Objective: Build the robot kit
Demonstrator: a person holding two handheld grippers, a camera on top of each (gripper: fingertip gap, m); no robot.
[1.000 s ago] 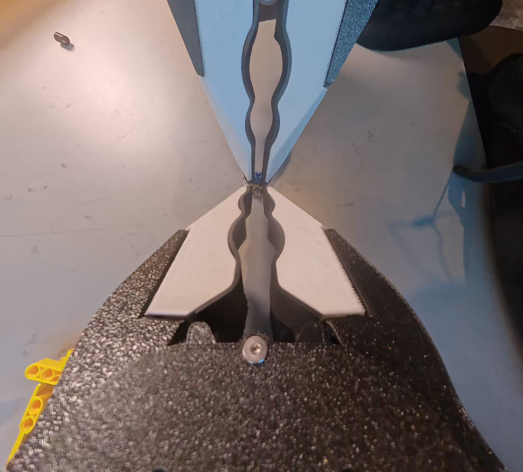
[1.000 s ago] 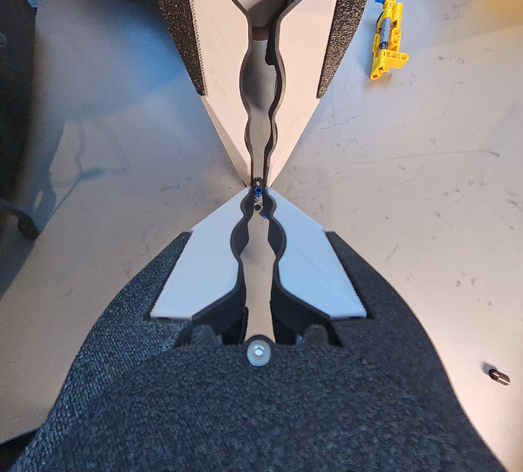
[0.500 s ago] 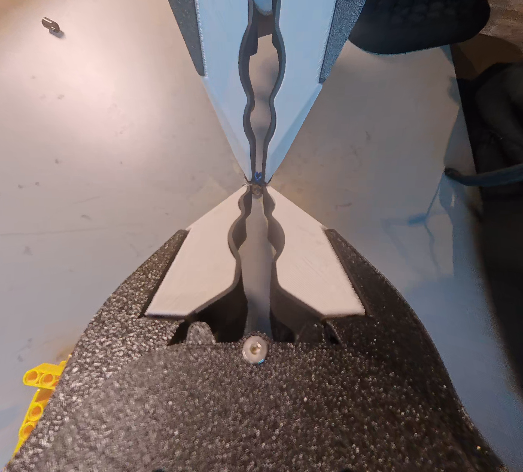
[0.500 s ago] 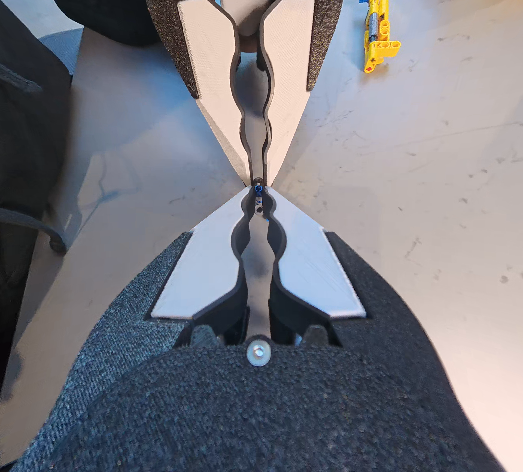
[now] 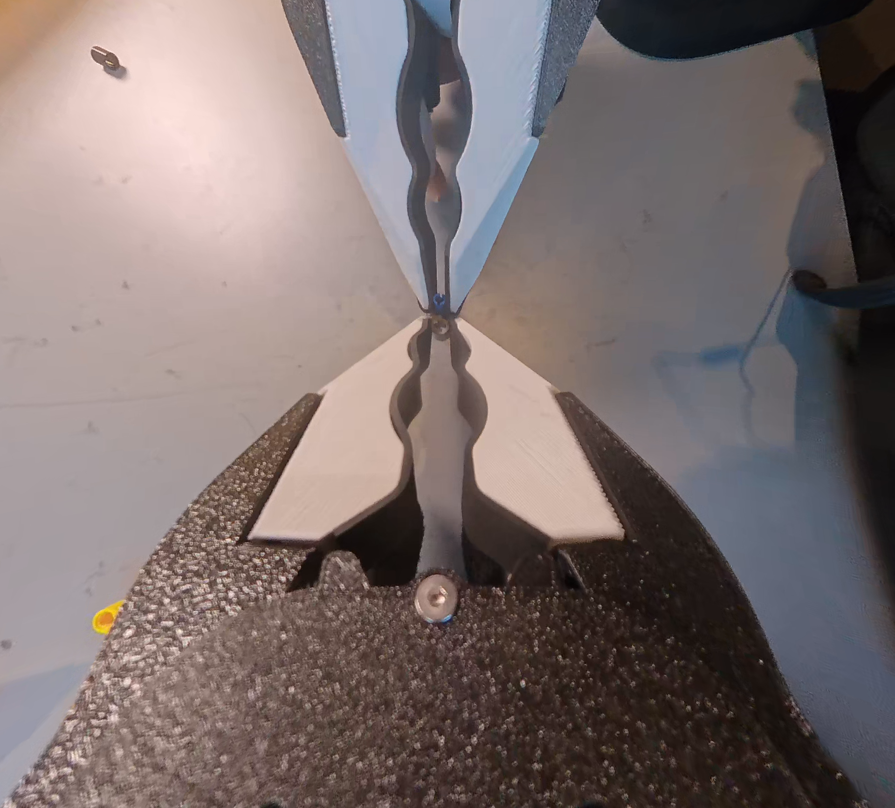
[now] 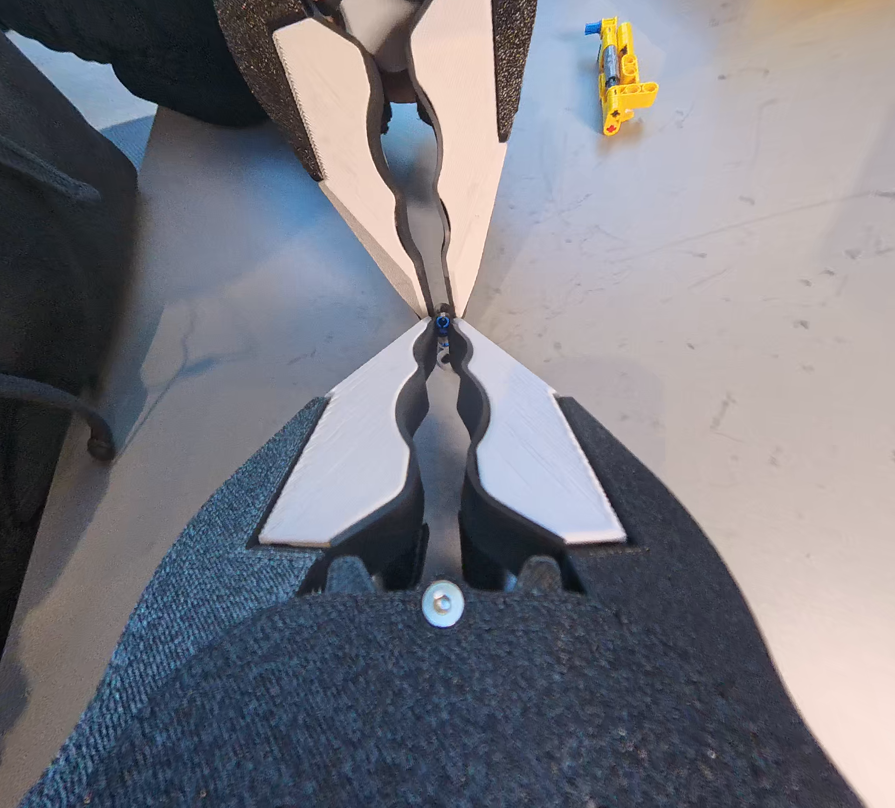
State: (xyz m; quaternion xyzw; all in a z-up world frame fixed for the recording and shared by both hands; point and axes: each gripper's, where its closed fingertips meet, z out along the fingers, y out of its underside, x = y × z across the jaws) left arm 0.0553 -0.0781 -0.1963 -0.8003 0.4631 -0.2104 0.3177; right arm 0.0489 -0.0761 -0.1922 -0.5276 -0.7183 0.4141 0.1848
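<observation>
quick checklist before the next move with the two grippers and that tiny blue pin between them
1. Left gripper shut on the small grey piece: ok.
2. Right gripper shut on the blue pin: ok.
3. Tips meet nose to nose, pin in line with the grey piece: ok.
4. Pin fully seated in the piece: cannot tell, too small.
5. Yellow assembly lies apart from both grippers on the table: ok.
6. Loose dark piece away from the fingers: ok.
</observation>
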